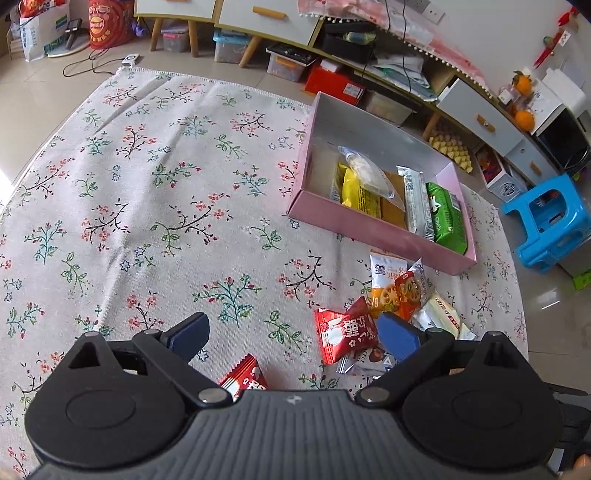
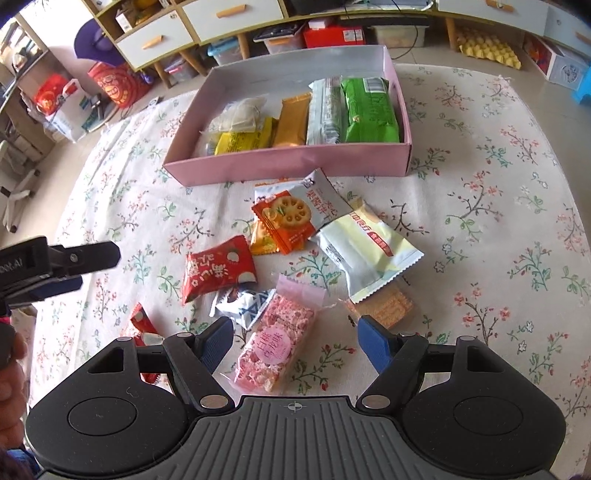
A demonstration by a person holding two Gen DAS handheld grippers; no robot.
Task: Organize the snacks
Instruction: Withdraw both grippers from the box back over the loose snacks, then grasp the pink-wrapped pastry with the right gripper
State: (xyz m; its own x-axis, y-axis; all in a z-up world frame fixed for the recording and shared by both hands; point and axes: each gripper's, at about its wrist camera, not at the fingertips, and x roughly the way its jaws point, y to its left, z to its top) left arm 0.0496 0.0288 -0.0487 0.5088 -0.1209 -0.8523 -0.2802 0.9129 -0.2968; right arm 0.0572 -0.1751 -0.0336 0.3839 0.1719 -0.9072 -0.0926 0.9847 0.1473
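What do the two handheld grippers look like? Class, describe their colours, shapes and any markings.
Both the left gripper and the right gripper are matte black, with a grey ribbed centre plate bearing a small crosshair mark, round hubs at both sides, silver pivot pins and blue ridged fingertips. No cables show. A bare hand appears at the edge.

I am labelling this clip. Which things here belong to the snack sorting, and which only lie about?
Belong: pink box, green packet inside it, red packet, pink bar, orange biscuit packet, white-yellow packet.

Lie about: blue stool, red bag, oranges.
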